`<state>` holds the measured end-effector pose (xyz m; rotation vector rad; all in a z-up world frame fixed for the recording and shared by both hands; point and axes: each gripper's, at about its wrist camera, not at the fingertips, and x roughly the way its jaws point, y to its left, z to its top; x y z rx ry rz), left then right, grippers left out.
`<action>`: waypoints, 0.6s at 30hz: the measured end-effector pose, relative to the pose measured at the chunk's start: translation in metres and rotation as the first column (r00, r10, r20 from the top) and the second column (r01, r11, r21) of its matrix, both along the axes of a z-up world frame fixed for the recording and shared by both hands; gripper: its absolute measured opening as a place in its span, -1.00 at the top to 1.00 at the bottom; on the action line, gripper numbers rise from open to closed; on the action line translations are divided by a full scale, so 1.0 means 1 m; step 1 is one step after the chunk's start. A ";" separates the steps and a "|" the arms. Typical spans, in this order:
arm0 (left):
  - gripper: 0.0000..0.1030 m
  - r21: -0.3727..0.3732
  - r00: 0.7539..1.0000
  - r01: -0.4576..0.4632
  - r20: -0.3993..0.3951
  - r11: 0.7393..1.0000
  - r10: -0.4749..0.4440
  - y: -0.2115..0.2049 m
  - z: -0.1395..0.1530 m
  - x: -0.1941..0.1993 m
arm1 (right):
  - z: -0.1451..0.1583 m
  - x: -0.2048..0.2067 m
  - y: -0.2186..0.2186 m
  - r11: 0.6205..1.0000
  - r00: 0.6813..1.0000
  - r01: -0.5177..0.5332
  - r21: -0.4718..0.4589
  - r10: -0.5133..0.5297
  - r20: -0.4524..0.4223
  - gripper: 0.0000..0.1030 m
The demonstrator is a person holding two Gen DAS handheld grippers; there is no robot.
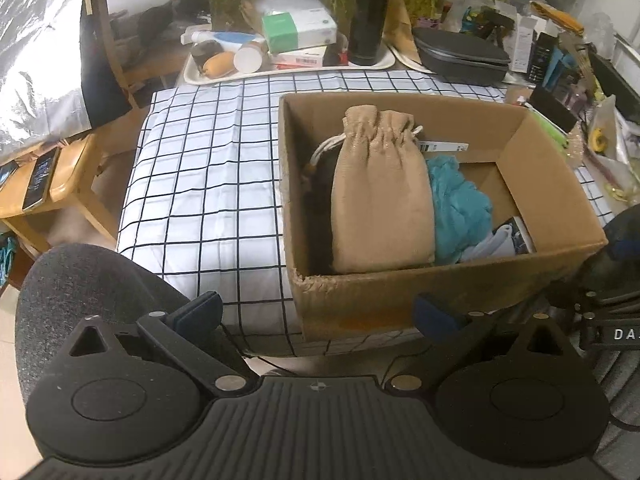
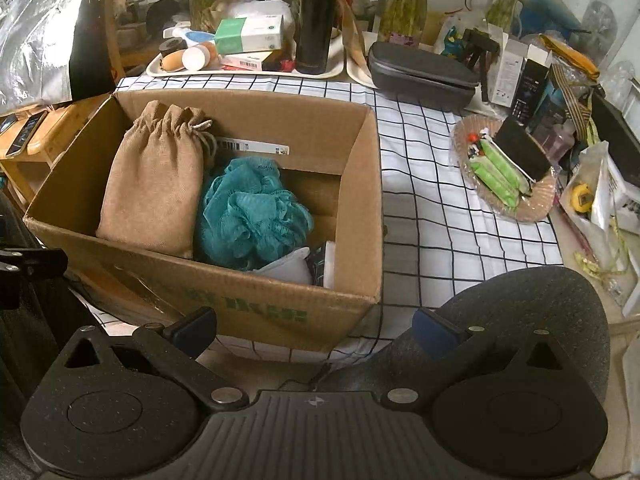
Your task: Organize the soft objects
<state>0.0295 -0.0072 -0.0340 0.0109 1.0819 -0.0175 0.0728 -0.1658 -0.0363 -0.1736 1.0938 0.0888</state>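
An open cardboard box [image 1: 400,292] [image 2: 256,304] stands on a white checked cloth. Inside it a tan drawstring pouch [image 1: 382,192] [image 2: 154,176] leans upright at the left, with a dark item [image 1: 320,208] behind it. A teal mesh bath sponge [image 1: 460,204] [image 2: 250,208] lies beside the pouch, and a white soft item [image 2: 288,268] rests at the box's near right corner. My left gripper [image 1: 318,314] is open and empty in front of the box. My right gripper [image 2: 316,326] is open and empty too, near the box's front right corner.
White trays [image 2: 244,70] at the back hold a black flask [image 2: 314,20], boxes and small bottles. A dark zip case [image 2: 420,72], a woven dish of green packets [image 2: 504,176] and clutter fill the right. A wooden chair [image 1: 52,184] stands left; grey chair backs [image 1: 88,280] [image 2: 532,308] sit near me.
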 end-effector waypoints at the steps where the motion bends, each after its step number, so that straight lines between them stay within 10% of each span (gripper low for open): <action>1: -1.00 0.003 1.000 -0.001 -0.002 1.000 0.001 0.000 0.000 0.000 | 0.000 0.000 0.000 1.000 1.000 0.000 0.000 0.000 0.001 -1.00; 18: -1.00 0.005 1.000 0.002 -0.021 1.000 -0.002 -0.001 -0.002 0.002 | 0.000 0.001 0.001 1.000 1.000 -0.003 -0.001 0.003 0.000 -1.00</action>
